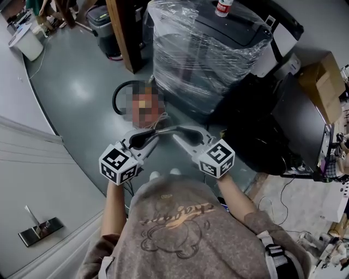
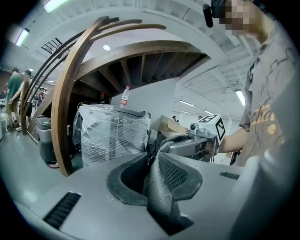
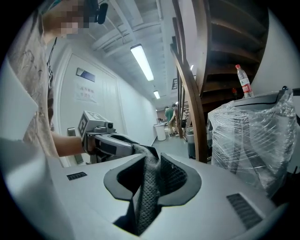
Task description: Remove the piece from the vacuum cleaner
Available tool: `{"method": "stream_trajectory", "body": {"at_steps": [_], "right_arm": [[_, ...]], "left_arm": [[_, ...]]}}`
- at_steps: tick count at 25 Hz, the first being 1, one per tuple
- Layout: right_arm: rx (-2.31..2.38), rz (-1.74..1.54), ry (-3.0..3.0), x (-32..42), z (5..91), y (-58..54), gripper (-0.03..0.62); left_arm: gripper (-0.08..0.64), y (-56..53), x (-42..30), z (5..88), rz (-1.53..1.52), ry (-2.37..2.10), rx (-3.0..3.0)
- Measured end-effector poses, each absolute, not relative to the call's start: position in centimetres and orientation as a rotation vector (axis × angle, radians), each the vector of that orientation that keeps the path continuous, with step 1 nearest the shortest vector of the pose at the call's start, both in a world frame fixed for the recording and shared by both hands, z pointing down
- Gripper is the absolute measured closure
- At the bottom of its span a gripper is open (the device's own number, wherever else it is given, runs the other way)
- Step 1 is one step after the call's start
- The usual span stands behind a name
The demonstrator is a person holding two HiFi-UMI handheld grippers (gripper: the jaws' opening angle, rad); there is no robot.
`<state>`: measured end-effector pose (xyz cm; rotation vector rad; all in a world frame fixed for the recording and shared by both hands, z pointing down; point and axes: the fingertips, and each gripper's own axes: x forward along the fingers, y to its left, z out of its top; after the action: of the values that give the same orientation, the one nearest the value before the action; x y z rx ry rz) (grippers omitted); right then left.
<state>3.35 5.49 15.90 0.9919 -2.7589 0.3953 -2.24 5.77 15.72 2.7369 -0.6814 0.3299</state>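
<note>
One dark grey mesh strip (image 1: 165, 129) hangs stretched in the air in front of the person's chest, above the grey-green floor (image 1: 71, 92), with a gripper on each end. The left gripper (image 1: 154, 136) has its jaws clamped on one end; in its own view the strip (image 2: 164, 187) rises out from between the dark pads and runs across to the other tool. The right gripper (image 1: 178, 134) has its jaws closed on the other end, and its own view shows the strip (image 3: 147, 187) pinched the same way and leading off to the left gripper (image 3: 136, 149). The two tools point inward, their tips close together, and each carries one white cube with black square markers (image 1: 118, 163), two cubes in all. Just beyond the strip, one black hose (image 1: 116, 96) curls in a loop on the floor. Behind that stands one large machine wrapped in clear plastic film (image 1: 207, 52), with a single red-labelled bottle (image 1: 223, 7) upright on top. A brown curved wooden beam (image 2: 63, 117) rises beside it. One cardboard box (image 1: 322, 82) sits well off to the right, and one white bin (image 1: 30, 46) stands far off at the left.
</note>
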Motion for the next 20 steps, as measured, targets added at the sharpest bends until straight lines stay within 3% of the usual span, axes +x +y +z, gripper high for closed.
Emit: {"method": "stream_trajectory", "body": {"at_steps": [20], "right_arm": [[1.037,0.466,-2.745,3.4,18.0,5.7,0.515]], "left_arm": [[0.491,6.1,-2.3,17.6,0.305,-0.711,2.722]]}}
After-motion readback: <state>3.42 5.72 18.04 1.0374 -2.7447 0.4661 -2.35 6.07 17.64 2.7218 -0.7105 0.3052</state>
